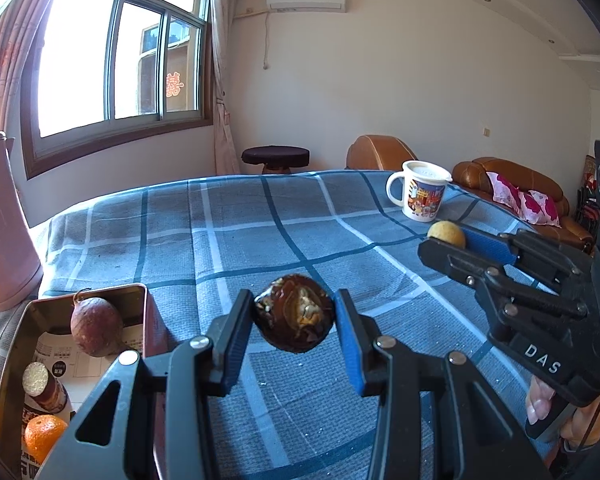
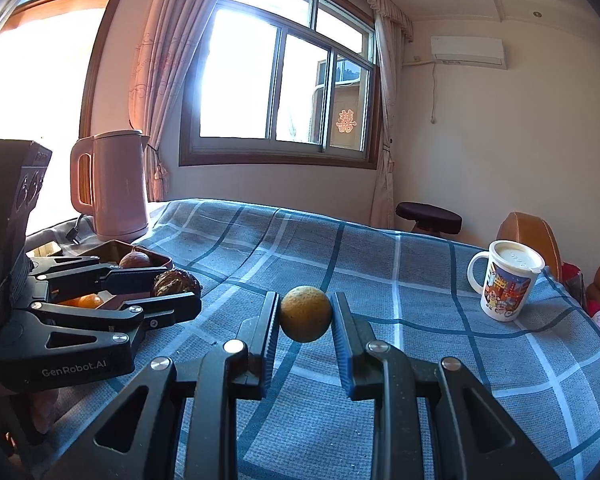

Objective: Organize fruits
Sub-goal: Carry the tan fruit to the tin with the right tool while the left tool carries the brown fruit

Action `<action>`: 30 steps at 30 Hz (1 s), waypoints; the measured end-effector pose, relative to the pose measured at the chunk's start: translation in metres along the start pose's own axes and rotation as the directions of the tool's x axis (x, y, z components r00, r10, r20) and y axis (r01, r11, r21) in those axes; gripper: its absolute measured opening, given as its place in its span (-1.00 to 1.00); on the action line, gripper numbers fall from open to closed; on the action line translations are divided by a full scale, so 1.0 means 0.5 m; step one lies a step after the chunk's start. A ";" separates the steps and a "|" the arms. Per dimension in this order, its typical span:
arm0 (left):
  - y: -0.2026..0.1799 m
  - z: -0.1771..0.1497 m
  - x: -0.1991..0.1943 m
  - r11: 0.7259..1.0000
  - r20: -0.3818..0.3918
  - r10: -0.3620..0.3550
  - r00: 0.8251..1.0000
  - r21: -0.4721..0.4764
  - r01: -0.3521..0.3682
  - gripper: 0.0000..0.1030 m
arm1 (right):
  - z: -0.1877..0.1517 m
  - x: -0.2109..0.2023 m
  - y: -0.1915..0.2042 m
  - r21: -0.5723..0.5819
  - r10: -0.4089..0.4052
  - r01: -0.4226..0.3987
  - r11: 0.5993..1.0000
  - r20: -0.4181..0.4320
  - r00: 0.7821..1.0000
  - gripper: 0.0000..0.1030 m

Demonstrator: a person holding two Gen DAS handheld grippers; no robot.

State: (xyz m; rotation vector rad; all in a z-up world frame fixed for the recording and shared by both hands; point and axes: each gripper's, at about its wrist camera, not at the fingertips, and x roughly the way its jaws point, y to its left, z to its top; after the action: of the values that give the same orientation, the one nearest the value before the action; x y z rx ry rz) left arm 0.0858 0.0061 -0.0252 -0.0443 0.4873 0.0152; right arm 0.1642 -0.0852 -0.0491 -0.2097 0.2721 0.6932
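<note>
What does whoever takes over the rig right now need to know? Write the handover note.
Left gripper: shut on a dark brown, damaged round fruit, held above the blue plaid tablecloth.
Right gripper: shut on a yellow-brown round fruit, also lifted.
Done: the rectangular metal tin already holds a reddish-purple round fruit, an orange mandarin and a cut brown stick-shaped piece.
Left: likely set both held fruits into the tin.

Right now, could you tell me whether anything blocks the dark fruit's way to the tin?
Nothing visible does. The left gripper holds the dark fruit above bare cloth, just right of the tin, which is open on top.
</note>
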 end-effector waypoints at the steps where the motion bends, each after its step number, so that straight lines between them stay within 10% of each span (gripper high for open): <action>1: 0.003 -0.001 -0.002 1.000 0.001 0.002 1.000 -0.002 -0.002 -0.17 | 0.000 0.000 0.004 -0.001 0.004 -0.004 1.000 0.000 1.000 -0.48; 30: 0.093 -0.025 -0.064 0.996 0.029 0.073 0.997 -0.047 -0.071 -0.17 | 0.028 0.027 0.118 -0.079 0.111 -0.112 0.991 -0.016 0.994 -0.48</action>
State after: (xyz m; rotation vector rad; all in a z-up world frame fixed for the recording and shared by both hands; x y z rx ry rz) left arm 0.0505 0.0518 -0.0228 -0.0718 0.4582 0.0977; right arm 0.1380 -0.0288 -0.0460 -0.2762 0.2690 0.8151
